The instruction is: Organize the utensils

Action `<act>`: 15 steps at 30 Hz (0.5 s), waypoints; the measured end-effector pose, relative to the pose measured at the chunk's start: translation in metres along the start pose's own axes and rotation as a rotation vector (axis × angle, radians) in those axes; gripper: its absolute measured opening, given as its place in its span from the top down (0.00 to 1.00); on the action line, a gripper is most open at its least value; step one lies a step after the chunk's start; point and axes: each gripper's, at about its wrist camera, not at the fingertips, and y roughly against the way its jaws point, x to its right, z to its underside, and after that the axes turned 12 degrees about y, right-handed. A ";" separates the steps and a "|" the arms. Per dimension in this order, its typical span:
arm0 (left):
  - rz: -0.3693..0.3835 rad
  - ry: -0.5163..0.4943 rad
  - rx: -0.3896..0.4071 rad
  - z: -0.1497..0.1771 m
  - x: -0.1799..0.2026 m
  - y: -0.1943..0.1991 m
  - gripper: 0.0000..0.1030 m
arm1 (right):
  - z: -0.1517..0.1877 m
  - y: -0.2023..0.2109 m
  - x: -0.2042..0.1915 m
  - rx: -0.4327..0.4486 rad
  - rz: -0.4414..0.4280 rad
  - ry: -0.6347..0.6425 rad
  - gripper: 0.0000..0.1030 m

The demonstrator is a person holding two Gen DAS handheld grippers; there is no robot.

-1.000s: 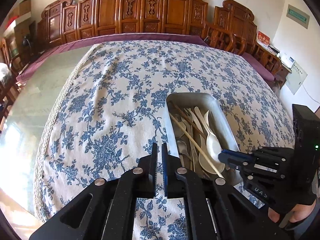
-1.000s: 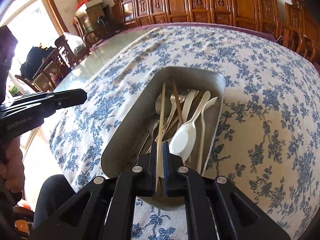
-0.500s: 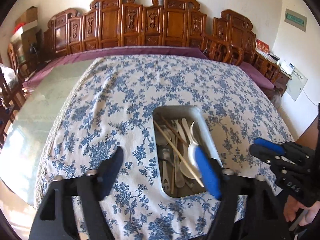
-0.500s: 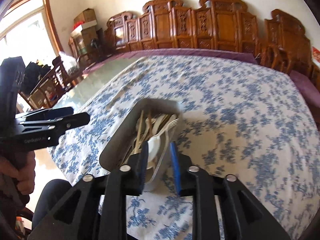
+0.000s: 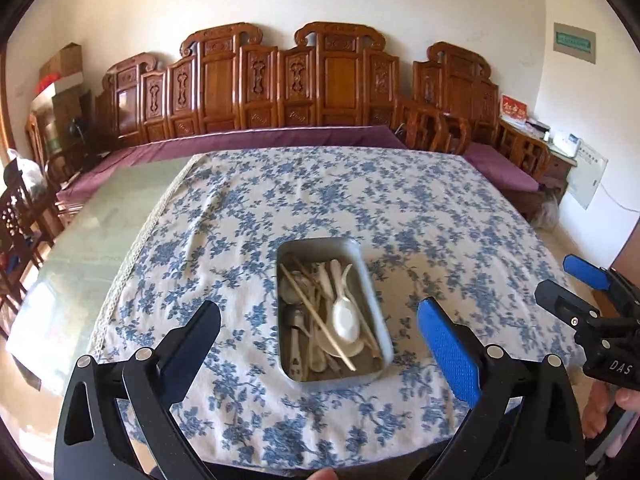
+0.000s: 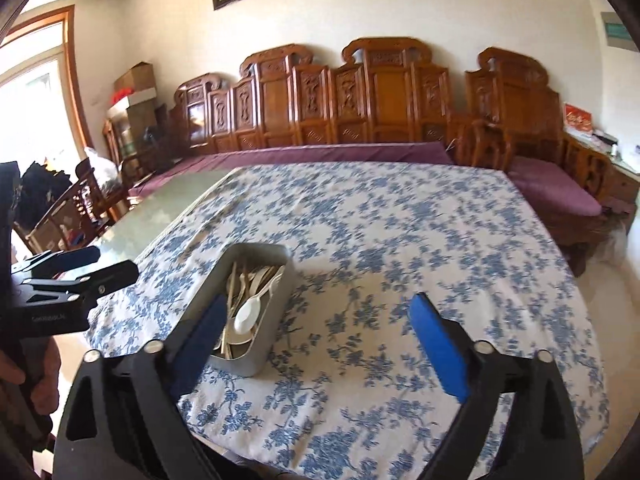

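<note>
Utensils [image 5: 332,316] fill metal tray [image 5: 378,312] on floral tablecloth [image 5: 240,240]; both jaws apart

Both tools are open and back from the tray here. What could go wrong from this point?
1. The utensils lie crossed in the metal tray: a chopstick runs over the white spoon, so gripping one may drag others along.
2. The tray sits near the table's front edge on a loose floral tablecloth; a nudge could slide it off.
3. The left tool and right tool are wide open and empty, and could collide over the narrow tray.
</note>
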 end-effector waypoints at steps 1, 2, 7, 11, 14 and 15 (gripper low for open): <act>0.003 -0.001 0.002 0.001 0.002 0.004 0.08 | 0.000 0.007 0.002 0.007 0.012 -0.004 0.03; 0.004 -0.001 0.004 0.002 0.005 0.007 0.08 | -0.001 0.012 0.004 0.013 0.017 -0.009 0.03; 0.013 -0.001 0.035 0.003 0.016 0.031 0.08 | -0.007 0.042 0.006 0.058 0.052 -0.016 0.03; 0.014 -0.002 0.098 -0.001 0.024 0.057 0.08 | -0.014 0.066 0.005 0.107 0.072 -0.009 0.03; 0.019 -0.018 0.138 -0.003 0.031 0.075 0.08 | -0.020 0.087 0.002 0.152 0.103 0.007 0.03; 0.016 -0.025 0.148 -0.003 0.034 0.080 0.08 | -0.022 0.093 0.001 0.164 0.110 0.009 0.03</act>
